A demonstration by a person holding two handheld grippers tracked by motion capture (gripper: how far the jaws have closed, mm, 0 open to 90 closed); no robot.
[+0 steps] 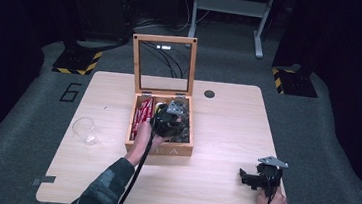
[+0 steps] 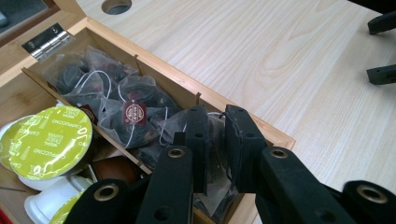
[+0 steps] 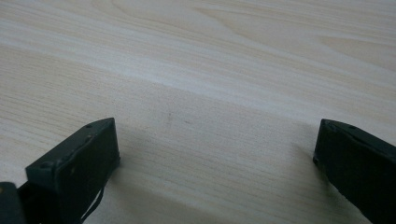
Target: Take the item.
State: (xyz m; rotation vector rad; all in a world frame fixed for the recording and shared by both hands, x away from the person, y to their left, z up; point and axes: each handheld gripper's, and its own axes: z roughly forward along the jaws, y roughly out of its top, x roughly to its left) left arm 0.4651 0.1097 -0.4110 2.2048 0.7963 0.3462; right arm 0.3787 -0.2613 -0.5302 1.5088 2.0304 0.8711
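Tea bag (image 2: 212, 161) sat in the box's (image 1: 158, 149) right compartment, my left gripper (image 2: 215, 140) down over it, jaws narrowed on its mesh; I judged the pinch made but the bag not yet lifted clear. My right gripper (image 3: 215, 140) rested wide open on the table (image 1: 226, 131), holding nothing. The cup (image 1: 85, 130) stood empty, well left of the box. If the cup was the goal, carry and drop remained.

In the high view the left gripper (image 1: 170, 118) covers much of the wooden box's (image 1: 159, 149) right compartment. In the left gripper view, the bottom edge crops a white capsule (image 2: 49, 203), and whether the nearly closed jaws pinch a tea bag (image 2: 133, 119) cannot be told.
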